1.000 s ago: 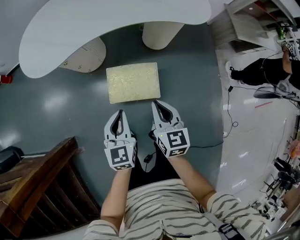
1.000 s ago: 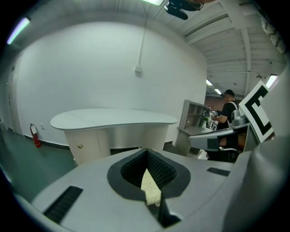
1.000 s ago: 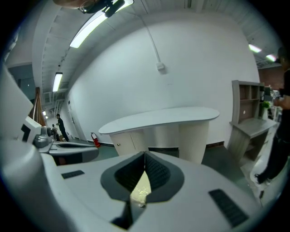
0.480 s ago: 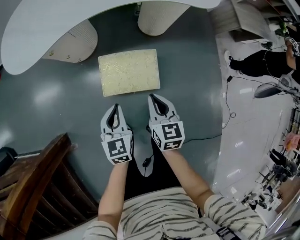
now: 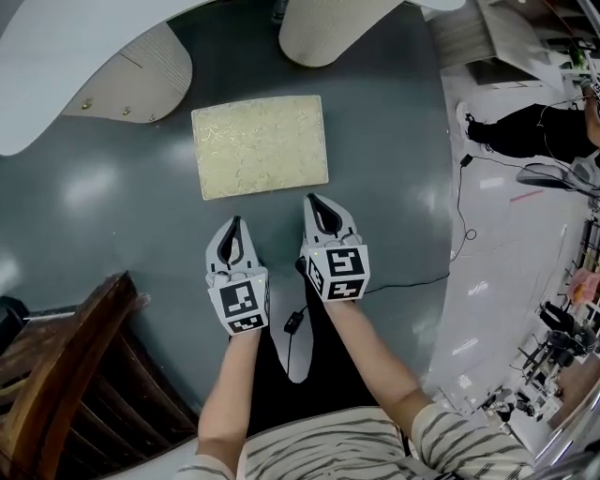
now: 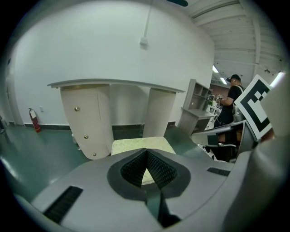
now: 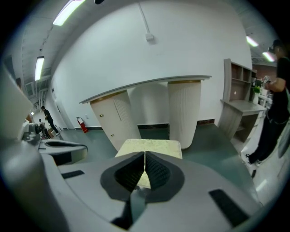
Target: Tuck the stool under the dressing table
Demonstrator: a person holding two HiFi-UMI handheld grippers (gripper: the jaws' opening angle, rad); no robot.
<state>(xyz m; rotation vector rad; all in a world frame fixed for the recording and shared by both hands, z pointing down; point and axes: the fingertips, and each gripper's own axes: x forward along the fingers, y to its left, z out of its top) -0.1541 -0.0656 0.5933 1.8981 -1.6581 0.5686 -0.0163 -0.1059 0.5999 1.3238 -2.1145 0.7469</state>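
The stool [image 5: 260, 146], with a pale yellow-green rectangular cushion, stands on the dark green floor in front of the white dressing table [image 5: 84, 56]. The table's curved top rests on a drawer pedestal [image 5: 127, 89] at left and a ribbed round leg [image 5: 328, 28] at right. The stool [image 6: 136, 145] [image 7: 149, 147] shows just beyond the fingertips in both gripper views. My left gripper [image 5: 235, 222] is shut and empty, a little short of the stool's near edge. My right gripper [image 5: 310, 199] is shut and empty, its tip close to the stool's near right corner.
A dark wooden chair [image 5: 66, 375] stands at lower left. A black cable [image 5: 450, 253] runs over the floor at right, where the floor turns white. A person in black [image 5: 525, 131] stands at the far right by shelving [image 7: 235, 104]. A red fire extinguisher [image 6: 34, 121] stands by the wall.
Both grippers have come down toward the floor, side by side and still shut. The stool and table now look larger and closer in the head view.
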